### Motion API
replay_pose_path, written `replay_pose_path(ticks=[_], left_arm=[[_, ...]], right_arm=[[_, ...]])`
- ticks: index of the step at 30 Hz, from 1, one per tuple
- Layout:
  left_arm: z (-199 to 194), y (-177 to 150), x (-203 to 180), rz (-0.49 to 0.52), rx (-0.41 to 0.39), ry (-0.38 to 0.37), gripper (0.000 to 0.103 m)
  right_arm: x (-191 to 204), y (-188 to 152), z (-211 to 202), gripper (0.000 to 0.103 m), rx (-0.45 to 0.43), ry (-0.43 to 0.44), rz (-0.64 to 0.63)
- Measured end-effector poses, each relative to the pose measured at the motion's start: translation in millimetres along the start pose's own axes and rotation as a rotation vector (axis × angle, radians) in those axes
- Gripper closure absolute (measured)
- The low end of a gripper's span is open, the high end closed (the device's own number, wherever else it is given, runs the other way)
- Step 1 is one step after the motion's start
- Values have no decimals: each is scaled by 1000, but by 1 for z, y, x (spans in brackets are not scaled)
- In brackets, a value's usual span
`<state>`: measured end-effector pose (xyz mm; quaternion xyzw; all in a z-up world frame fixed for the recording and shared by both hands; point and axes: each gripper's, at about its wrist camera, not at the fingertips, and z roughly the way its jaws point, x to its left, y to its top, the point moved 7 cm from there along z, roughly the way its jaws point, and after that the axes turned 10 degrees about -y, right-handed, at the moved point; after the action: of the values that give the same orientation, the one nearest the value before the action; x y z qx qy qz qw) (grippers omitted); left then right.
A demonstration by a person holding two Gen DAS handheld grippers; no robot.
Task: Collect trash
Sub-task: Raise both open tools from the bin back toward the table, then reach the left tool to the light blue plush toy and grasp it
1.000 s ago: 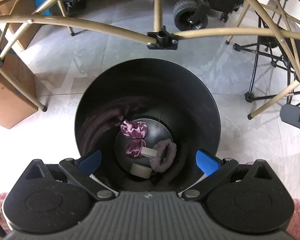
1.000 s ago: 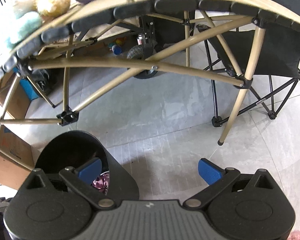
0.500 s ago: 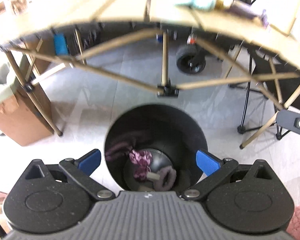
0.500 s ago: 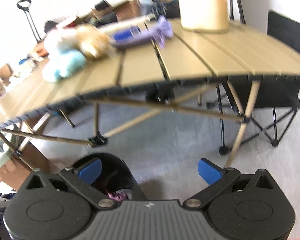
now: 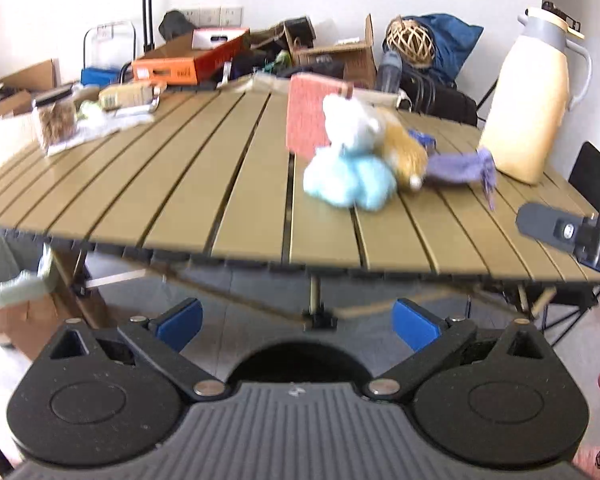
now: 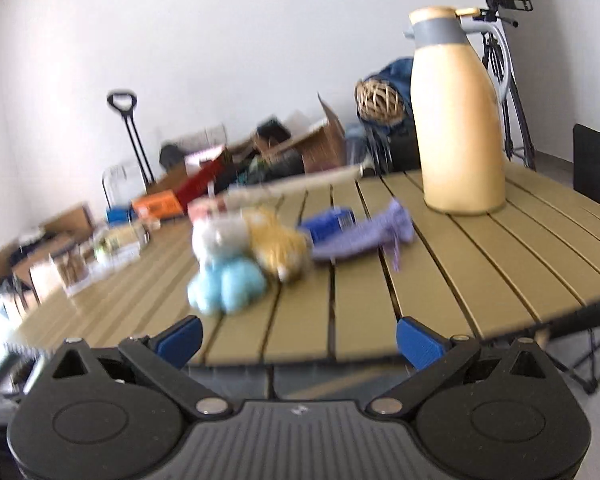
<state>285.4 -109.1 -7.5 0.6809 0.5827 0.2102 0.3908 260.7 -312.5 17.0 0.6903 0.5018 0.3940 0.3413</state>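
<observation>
My left gripper (image 5: 298,326) is open and empty, just below the front edge of the slatted tan table (image 5: 204,184). The rim of the black trash bin (image 5: 296,354) shows just behind its body. My right gripper (image 6: 298,340) is open and empty at the table's (image 6: 480,264) front edge. On the table lie a purple cloth (image 5: 458,168) (image 6: 364,236), a blue packet (image 6: 328,226), and a white-and-blue plush with a tan plush (image 5: 354,168) (image 6: 240,264). A pile of wrappers and a jar (image 5: 60,120) sits at the far left.
A tall cream thermos (image 5: 530,96) (image 6: 458,116) stands at the table's right. A pink box (image 5: 312,114) stands behind the plush. Cardboard boxes and clutter (image 5: 204,60) line the wall. The other gripper's body (image 5: 572,236) juts in at right. A black chair (image 6: 596,172) stands at right.
Both grippers have risen from over the trash bin on the floor to table height. The bin's contents have dropped out of view and the tabletop has come into view.
</observation>
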Motion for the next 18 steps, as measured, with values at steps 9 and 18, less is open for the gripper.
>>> replay_pose_path(ticks=[9, 18], left_arm=[[66, 66, -4, 89, -21, -34, 0], [96, 80, -22, 167, -55, -55, 0]], right_arm=[[16, 68, 92, 0, -21, 34, -34], [10, 72, 121, 0, -11, -44, -42]])
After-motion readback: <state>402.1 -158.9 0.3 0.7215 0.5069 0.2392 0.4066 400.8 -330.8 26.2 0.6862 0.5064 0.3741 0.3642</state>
